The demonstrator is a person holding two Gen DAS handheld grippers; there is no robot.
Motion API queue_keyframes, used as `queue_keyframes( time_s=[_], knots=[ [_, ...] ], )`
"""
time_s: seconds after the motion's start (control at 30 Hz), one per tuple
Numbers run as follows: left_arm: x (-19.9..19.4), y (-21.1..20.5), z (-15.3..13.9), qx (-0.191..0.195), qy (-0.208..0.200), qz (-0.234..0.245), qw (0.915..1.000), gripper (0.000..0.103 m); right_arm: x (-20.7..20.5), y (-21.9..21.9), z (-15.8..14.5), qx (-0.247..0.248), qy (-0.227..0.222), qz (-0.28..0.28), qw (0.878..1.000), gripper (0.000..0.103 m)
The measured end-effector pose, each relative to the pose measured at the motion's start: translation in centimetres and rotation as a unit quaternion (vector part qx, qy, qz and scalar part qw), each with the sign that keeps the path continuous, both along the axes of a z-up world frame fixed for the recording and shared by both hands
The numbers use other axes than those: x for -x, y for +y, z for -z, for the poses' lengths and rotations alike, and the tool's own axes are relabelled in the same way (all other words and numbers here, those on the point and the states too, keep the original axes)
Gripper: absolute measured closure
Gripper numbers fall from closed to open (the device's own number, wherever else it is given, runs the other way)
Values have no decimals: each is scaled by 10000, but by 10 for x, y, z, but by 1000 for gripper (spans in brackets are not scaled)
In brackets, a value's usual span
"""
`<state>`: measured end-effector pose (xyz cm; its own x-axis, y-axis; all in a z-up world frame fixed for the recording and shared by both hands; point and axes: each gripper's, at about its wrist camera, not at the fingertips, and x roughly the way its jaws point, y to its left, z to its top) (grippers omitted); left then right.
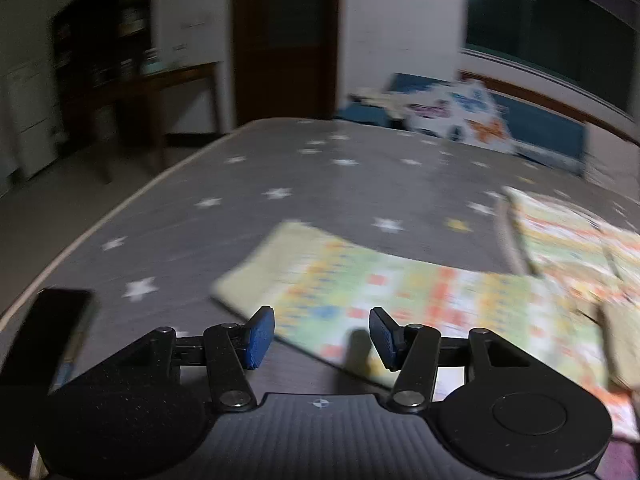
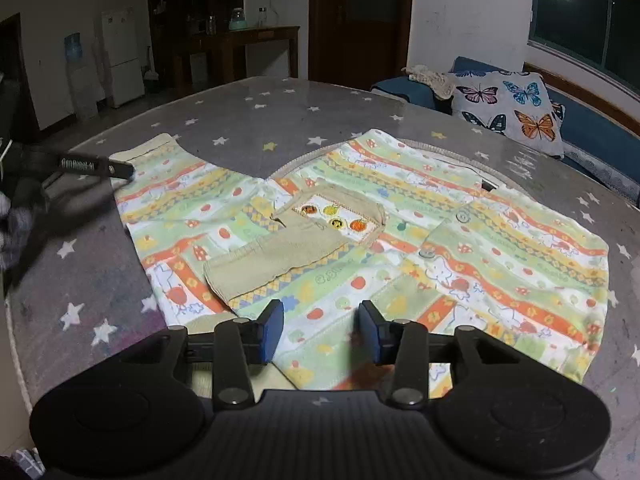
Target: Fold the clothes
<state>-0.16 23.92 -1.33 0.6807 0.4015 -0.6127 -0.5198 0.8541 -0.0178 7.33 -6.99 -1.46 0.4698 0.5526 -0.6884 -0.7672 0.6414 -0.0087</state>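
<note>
A child's shirt (image 2: pixel 440 232) with orange, yellow and green stripes lies flat on the grey star-print table cover (image 2: pixel 256 116). One sleeve with a beige cuff (image 2: pixel 272 260) is folded in across its chest. My right gripper (image 2: pixel 320 330) hovers open over the shirt's near hem, with nothing between its blue pads. In the left wrist view, which is blurred, my left gripper (image 1: pixel 322 338) stands open above the near edge of the spread sleeve (image 1: pixel 360 292), gripping nothing. In the right wrist view the left gripper (image 2: pixel 116 184) is at the far left, by that sleeve's cuff.
A dark flat object (image 1: pixel 52 332) lies near the table's left edge. Behind the table stands a blue sofa (image 2: pixel 592 128) with a butterfly pillow (image 2: pixel 508 108). A wooden side table (image 2: pixel 240 48), a fridge (image 2: pixel 120 56) and a door stand at the back.
</note>
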Motion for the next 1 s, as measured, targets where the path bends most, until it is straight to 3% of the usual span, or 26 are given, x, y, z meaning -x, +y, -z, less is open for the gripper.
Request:
queue_keyframes(
  time_s=[0.13,0.33,0.43,0.5,0.6,0.83,1.0],
  knots=[
    [2,28,4,116,10,-371,9992,49,-2,-3,-1,-79,100,54,9999,61],
    [2,40,6,166,-45,-362,9992,53,-2,-2,-1,-73,86,64,9999,60],
    [1,41,6,135,-66,-297,9994,69,-3,-1,0,-93,97,80,9999,60],
    [-4,43,5,194,-93,-226,9995,84,-3,-2,0,-99,104,79,9999,60],
    [-5,42,0,380,-169,-141,9990,93,-3,-2,-1,-121,110,90,9998,60],
    [-6,-4,-45,718,-809,709,9916,94,0,-10,-7,-264,65,128,9995,60],
    [-17,-60,-85,836,-1317,1650,9739,95,4,-23,-11,-378,19,196,9991,60]
  ],
)
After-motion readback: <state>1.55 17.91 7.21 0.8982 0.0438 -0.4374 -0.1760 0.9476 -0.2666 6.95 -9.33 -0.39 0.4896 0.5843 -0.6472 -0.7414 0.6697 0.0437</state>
